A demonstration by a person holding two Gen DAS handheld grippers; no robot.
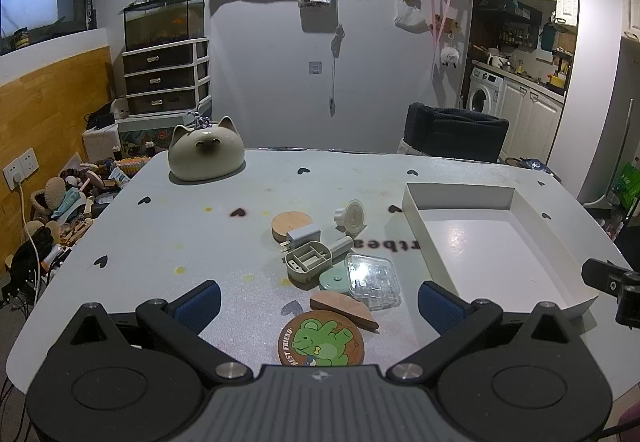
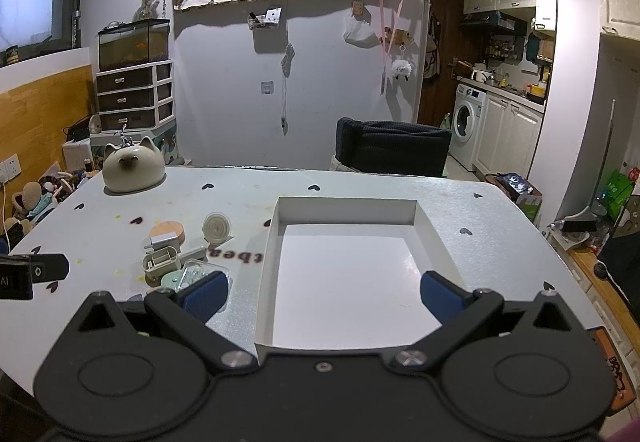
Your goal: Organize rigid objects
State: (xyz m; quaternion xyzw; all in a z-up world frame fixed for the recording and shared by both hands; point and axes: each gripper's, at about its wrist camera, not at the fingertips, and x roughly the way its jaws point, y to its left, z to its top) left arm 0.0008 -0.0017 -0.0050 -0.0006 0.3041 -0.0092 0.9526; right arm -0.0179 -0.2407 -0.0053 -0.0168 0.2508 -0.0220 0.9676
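Observation:
A pile of small rigid objects lies mid-table: a round wooden lid point(image 1: 291, 225), a grey charger point(image 1: 303, 236), a cream round knob point(image 1: 353, 217), a grey-green plastic housing point(image 1: 310, 261), a clear plastic case point(image 1: 373, 280), a wooden half-disc point(image 1: 344, 309) and a green bear coaster point(image 1: 321, 339). An empty white tray point(image 1: 492, 242) stands to their right. My left gripper point(image 1: 319, 302) is open, just before the coaster. My right gripper point(image 2: 322, 296) is open over the near end of the tray point(image 2: 344, 274); the pile point(image 2: 176, 258) is to its left.
A cream cat-shaped ceramic pot point(image 1: 207, 155) stands at the table's far left corner. A dark chair back point(image 1: 454, 132) is behind the far edge. Clutter lies on the floor to the left point(image 1: 68, 210).

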